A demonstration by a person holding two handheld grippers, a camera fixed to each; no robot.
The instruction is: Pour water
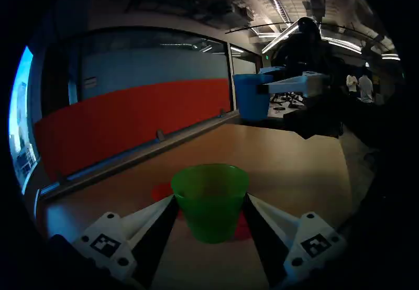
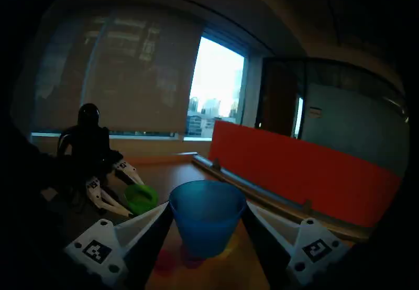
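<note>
Two cups and two grippers over a wooden table (image 1: pixel 298 154), in dim light.

In the left gripper view, the left gripper (image 1: pixel 209 198) holds one green cup (image 1: pixel 210 201) upright between its jaws, which are set to the cup's width, one finger pressing on each side. A red patch (image 1: pixel 161 190) lies on the table under the cup and shows on both sides of it; the light is too poor to say what it is. Ahead of the jaws and to their right, well apart, the right gripper (image 1: pixel 262 87) holds one blue cup (image 1: pixel 251 97) upright. Beyond the jaws to the left runs a long red partition (image 1: pixel 131 117). Two people (image 1: pixel 365 87) stand far off to the right.

In the right gripper view, the right gripper holds the blue cup upright between its jaws, again open only to the cup's width and pressing on both sides. Ahead of those jaws and to their left sits the green cup, between the two fingers of the left gripper, with a dark-gloved hand (image 2: pixel 89 146) behind it. One bright window (image 2: pixel 217 88) lies straight ahead beyond the jaws, and the red partition runs along their right.
</note>
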